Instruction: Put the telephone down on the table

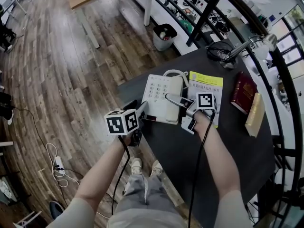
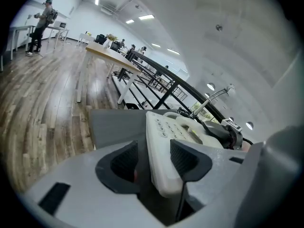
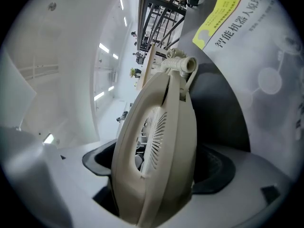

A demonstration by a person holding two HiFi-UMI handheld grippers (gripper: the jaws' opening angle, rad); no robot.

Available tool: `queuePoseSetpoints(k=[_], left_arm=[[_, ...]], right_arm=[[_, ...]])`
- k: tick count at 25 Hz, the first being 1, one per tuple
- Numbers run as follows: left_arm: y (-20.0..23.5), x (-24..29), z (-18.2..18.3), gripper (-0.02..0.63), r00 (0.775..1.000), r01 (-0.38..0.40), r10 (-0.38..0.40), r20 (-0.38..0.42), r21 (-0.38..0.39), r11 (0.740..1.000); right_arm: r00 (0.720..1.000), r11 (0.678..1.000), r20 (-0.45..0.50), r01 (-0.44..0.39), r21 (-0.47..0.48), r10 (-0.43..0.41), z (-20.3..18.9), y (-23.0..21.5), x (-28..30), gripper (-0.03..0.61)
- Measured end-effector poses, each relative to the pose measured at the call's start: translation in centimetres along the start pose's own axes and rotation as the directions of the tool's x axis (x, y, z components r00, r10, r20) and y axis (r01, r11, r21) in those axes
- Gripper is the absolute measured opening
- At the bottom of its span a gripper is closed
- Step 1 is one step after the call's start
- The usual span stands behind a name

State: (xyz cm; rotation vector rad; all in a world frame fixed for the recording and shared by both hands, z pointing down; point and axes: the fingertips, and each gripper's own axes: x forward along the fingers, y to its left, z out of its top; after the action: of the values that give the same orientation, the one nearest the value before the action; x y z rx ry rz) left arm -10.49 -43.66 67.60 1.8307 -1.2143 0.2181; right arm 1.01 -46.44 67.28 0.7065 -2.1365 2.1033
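Wood-plank flooring point(image 1: 61, 65) surrounds a dark table point(image 1: 190, 146) that fills the right half of the head view, with a waste bin point(image 1: 164, 36) standing beyond its far end. The telephone point(image 1: 159, 96) lies near the table's left edge, at the centre of the frame, keypad facing up. A yellow booklet point(image 1: 206, 82) sits just beside it on the right and a red book point(image 1: 243, 91) lies further right. The left gripper point(image 2: 154, 159) is at the telephone's near end. Its jaws are spread around the edge of the casing, with one pad against the plastic and a visible gap at the other, so no clamping force is applied. The right gripper point(image 3: 156, 170) is pinched firmly on the handset point(image 1: 176, 94), which lies along the right side of the base. Whether the handset is fully seated cannot be determined. The base appears to be on the table, though the frames do not confirm that it rests flat. By this reading the placement is nearly complete. The remaining steps are to release the handset and withdraw both grippers.
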Motion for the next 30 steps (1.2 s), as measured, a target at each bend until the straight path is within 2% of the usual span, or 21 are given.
queuePoseSetpoints(k=[3, 6, 10, 17, 19, 24, 25, 26, 30], left_arm=[[-0.1, -0.1, 0.0, 0.210, 1.000, -0.005, 0.005, -0.001, 0.021, 1.000], [-0.3, 0.0, 0.1, 0.207, 1.000, -0.023, 0.024, -0.006, 0.075, 0.997], [-1.2, 0.2, -0.2, 0.207, 0.999, -0.035, 0.038, -0.016, 0.154, 0.987], [-1.0, 0.4, -0.2, 0.207, 1.000, -0.024, 0.026, -0.015, 0.116, 0.993], [-0.8, 0.2, 0.0, 0.207, 0.999, -0.033, 0.035, -0.018, 0.122, 0.992], [-0.4, -0.6, 0.7, 0.200, 0.997, -0.067, 0.069, -0.015, 0.114, 0.991], [-0.2, -0.8, 0.8, 0.140, 0.996, -0.081, 0.083, -0.015, 0.115, 0.990], [0.0, -1.1, 0.9, 0.121, 0.996, -0.091, 0.093, -0.015, 0.116, 0.989], [-0.8, -2.3, 1.2, 0.120, 0.996, -0.093, 0.094, -0.007, 0.111, 0.990]], right_arm=[[0.997, 0.997, -0.013, 0.075, -0.015, -0.075, 0.1, -0.3, -0.2, 0.433], [0.989, 0.988, -0.030, 0.146, -0.048, -0.147, 0.1, -0.6, -0.4, 0.431], [0.952, 0.943, -0.055, 0.289, -0.162, -0.301, -0.1, -1.2, -1.4, 0.430], [0.942, 0.925, -0.054, 0.314, -0.214, -0.332, 0.1, -1.3, -1.2, 0.430], [0.931, 0.897, -0.017, 0.347, -0.274, -0.365, 0.6, -0.9, -1.7, 0.430], [0.884, 0.776, 0.089, 0.447, -0.444, -0.459, 1.6, 0.1, -3.5, 0.426], [0.878, 0.757, 0.102, 0.457, -0.466, -0.467, 1.6, 0.2, -3.7, 0.423], [0.873, 0.740, 0.117, 0.466, -0.485, -0.473, 1.4, 0.4, -3.8, 0.415], [0.855, 0.693, 0.191, 0.506, -0.513, -0.483, 0.9, 1.0, -5.3, 0.278]])
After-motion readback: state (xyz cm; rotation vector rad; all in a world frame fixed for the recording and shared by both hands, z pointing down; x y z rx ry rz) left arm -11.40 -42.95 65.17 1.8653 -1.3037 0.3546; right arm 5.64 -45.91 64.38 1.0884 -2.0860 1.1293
